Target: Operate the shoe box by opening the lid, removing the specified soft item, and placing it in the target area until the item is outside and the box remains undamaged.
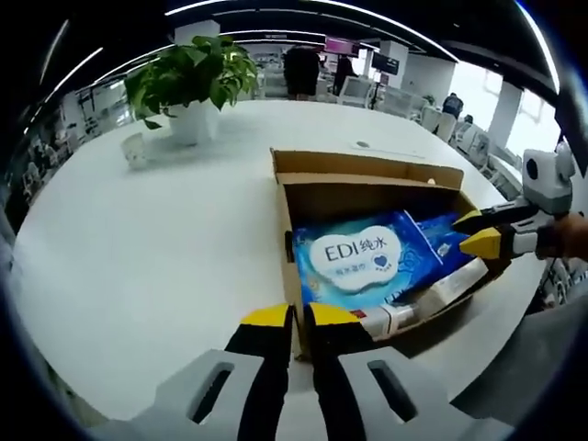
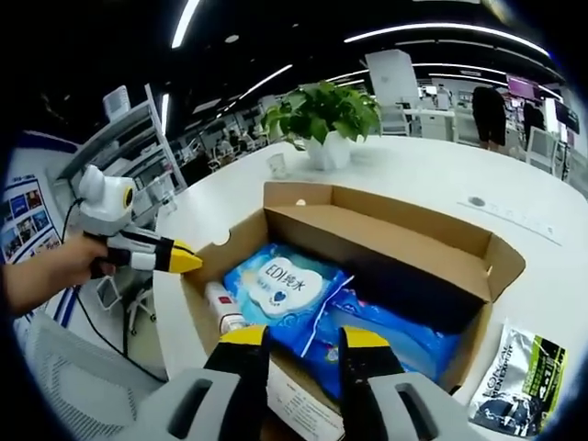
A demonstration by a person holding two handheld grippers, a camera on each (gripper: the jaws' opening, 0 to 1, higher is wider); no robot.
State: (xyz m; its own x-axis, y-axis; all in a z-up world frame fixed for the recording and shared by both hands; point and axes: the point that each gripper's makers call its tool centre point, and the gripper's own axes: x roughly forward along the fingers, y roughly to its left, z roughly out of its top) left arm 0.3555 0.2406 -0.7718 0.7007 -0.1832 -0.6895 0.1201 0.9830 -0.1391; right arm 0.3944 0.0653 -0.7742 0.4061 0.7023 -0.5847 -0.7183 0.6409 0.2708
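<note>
- The shoe box (image 2: 386, 266) stands open on the white desk (image 1: 165, 239), its flaps up, so opening looks done and the step in hand is, I judge, reaching in for the soft item.
- The soft item is most likely the blue wipes pack (image 1: 363, 262) printed "EDI"; it lies flat inside the box, just ahead of the left tool (image 1: 288, 317) and just ahead and slightly left of the right tool (image 2: 301, 338).
- The left tool is nearly closed, a thin gap between its yellow tips, with nothing in it, hovering at the near wall of the box.
- The right tool is part open and empty, poised above the near edge of the box, over a second blue pack (image 2: 395, 335).
- A white tube (image 2: 223, 310) lies along the box wall to the left of the right tool, beside the wipes pack; keep clear of it.
- To do it well: open wider, come down on a raised edge or corner of the pack, pinch lightly, and lift straight up so the cardboard walls are not scraped or bent.
- A potted plant (image 2: 323, 115) stands well beyond the box, and a dark sachet (image 2: 516, 381) lies on the desk to the right of the right tool; choose bare desk for the drop.
</note>
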